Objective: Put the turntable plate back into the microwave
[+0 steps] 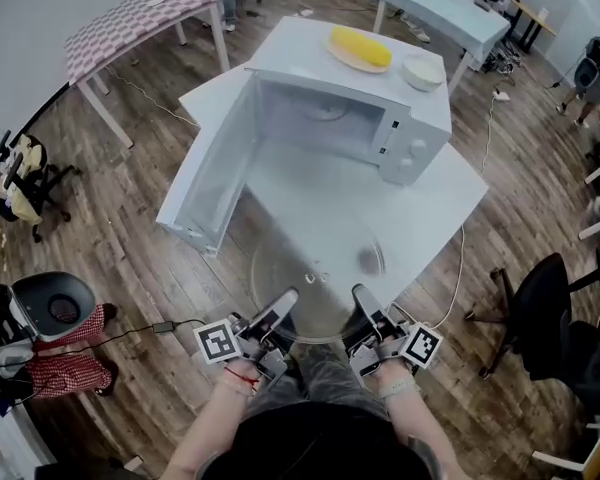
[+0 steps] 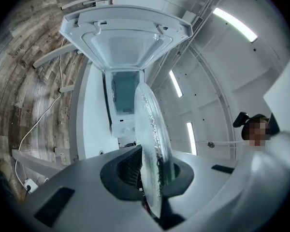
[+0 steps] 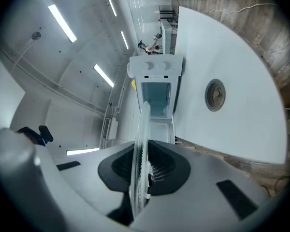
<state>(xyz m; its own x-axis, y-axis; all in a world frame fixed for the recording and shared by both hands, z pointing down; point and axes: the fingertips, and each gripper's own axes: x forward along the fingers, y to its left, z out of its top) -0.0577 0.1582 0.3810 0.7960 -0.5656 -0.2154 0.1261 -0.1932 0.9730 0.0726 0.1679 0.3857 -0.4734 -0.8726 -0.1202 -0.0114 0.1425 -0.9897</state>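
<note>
Head view: pinched glass turntable plate [image 1: 315, 268] by near rim in jaws of left gripper [image 1: 283, 303] and right gripper [image 1: 364, 300], above bench [image 1: 430, 208], before open microwave [image 1: 400, 133] with door [image 1: 215, 173] swung left, corn [image 1: 360, 46] and bowl [image 1: 421, 71] on top.

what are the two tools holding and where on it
Both hold the glass turntable plate by its near rim: left tool on one side, right tool on the other.

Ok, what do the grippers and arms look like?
The left gripper and right gripper have grey bodies, black ribbed pads and a white cube with a black square marker. Forearms bare; a red band circles the left wrist, a pale band the right.
</note>
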